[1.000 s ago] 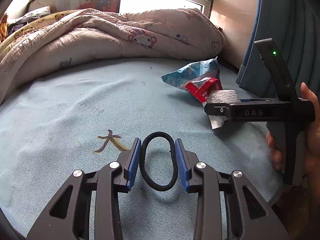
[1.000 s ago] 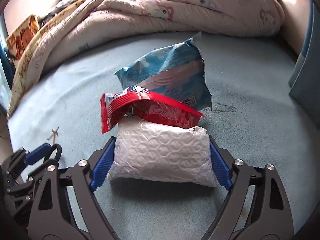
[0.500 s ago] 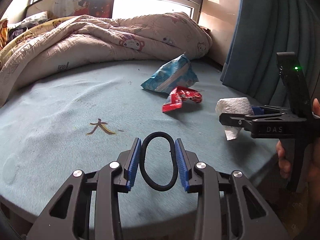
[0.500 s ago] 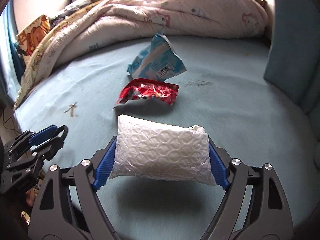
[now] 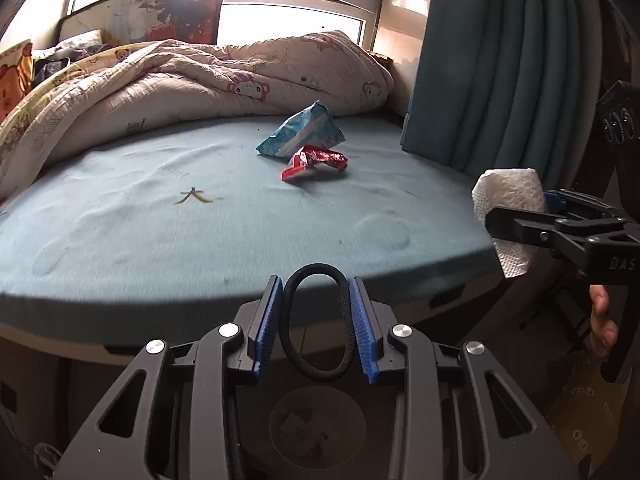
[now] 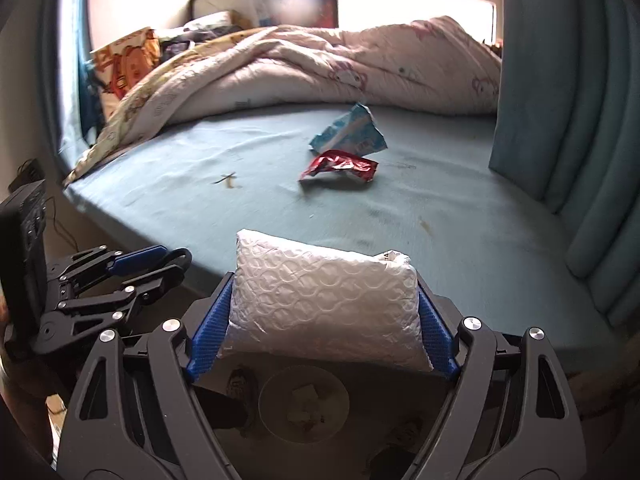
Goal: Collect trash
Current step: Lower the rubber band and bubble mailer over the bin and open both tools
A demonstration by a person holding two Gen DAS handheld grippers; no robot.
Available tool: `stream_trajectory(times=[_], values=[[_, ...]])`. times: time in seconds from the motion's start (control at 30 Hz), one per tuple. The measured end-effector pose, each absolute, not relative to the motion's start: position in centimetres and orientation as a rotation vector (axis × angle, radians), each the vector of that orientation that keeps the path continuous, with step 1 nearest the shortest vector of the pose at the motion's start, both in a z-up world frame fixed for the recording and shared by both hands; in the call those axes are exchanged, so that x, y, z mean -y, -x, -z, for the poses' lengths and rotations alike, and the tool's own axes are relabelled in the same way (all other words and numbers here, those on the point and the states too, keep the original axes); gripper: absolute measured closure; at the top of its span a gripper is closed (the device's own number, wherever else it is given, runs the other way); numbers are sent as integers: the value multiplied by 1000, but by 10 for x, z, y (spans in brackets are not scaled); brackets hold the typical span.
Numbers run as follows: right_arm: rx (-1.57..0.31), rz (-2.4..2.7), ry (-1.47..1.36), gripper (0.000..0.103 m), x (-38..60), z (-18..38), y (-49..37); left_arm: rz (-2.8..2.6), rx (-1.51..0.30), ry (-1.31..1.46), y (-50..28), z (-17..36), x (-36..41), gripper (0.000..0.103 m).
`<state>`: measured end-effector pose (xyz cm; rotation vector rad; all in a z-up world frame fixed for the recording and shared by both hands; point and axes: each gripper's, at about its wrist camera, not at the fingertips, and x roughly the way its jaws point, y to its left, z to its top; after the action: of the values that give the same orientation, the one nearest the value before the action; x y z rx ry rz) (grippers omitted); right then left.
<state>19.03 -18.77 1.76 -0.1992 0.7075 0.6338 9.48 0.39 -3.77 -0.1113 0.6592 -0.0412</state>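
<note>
Both tongs have drawn back from the mattress since the earlier frames and now hang past its near edge, over the floor. Left tongs (image 5: 314, 330) are clamped on a black hair tie (image 5: 316, 326), its loop pinched between the 2 blue pads. Right tongs (image 6: 322, 322) grip a white bubble-wrap packet (image 6: 322, 308) by its short ends, the packet lifted clear of the bed. Below both, on the floor, sits a round bin (image 6: 304, 404) with scraps inside. Farther on, the blue mattress (image 5: 120, 220) carries 2 wrappers that lie touching: a red wrapper (image 5: 316, 162) nearer, a blue-and-white wrapper (image 5: 302, 136) just behind it. Beyond them a rumpled quilt (image 5: 200, 76) is heaped along the far side under the window (image 5: 296, 16), with a teal curtain (image 5: 500, 60) hanging at the right.
</note>
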Motion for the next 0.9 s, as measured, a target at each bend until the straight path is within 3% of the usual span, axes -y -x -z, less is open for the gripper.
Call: stream_trajectory(times=[0.5,0.9], values=[[-677,-806,192,25,207,28,-88,55,-727,99,-20,75,14,69],[-781,-857,205,25,211,134,-78,99,-839,140,-15,174,18,69]])
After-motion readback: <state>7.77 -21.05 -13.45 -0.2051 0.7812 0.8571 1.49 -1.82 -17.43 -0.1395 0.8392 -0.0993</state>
